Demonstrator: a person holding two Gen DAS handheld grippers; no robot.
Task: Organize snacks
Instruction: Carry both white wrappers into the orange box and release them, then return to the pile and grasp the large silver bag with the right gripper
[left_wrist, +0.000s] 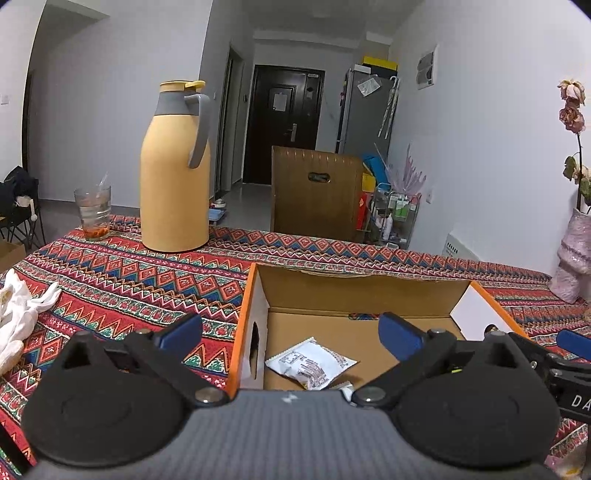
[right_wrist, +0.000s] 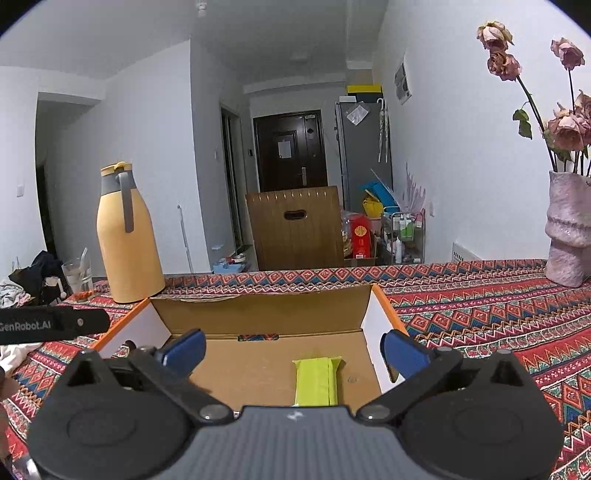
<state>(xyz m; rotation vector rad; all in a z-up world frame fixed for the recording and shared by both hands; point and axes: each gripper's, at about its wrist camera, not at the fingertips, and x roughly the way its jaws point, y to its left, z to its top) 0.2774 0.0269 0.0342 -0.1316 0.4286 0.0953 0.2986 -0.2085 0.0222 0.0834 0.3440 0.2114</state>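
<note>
Now both grippers hang spread wide and empty over the cardboard box (right_wrist: 266, 314). Best lift each straight up, clear of the walls. From the left gripper (left_wrist: 291, 334), the white packet (left_wrist: 312, 363) lies at six o'clock; from the right gripper (right_wrist: 293, 350), the green bar (right_wrist: 316, 380) lies likewise, both on the box floor.

"GenRobot.AI" stands on the left tongs (right_wrist: 55, 325); "DA" on the right tongs (left_wrist: 576, 400).

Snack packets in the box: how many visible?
2. A white printed packet lies near the cardboard box's left wall; a green packet lies toward its right side. The grippers' bodies hide the near floor, so more may be hidden.
</note>
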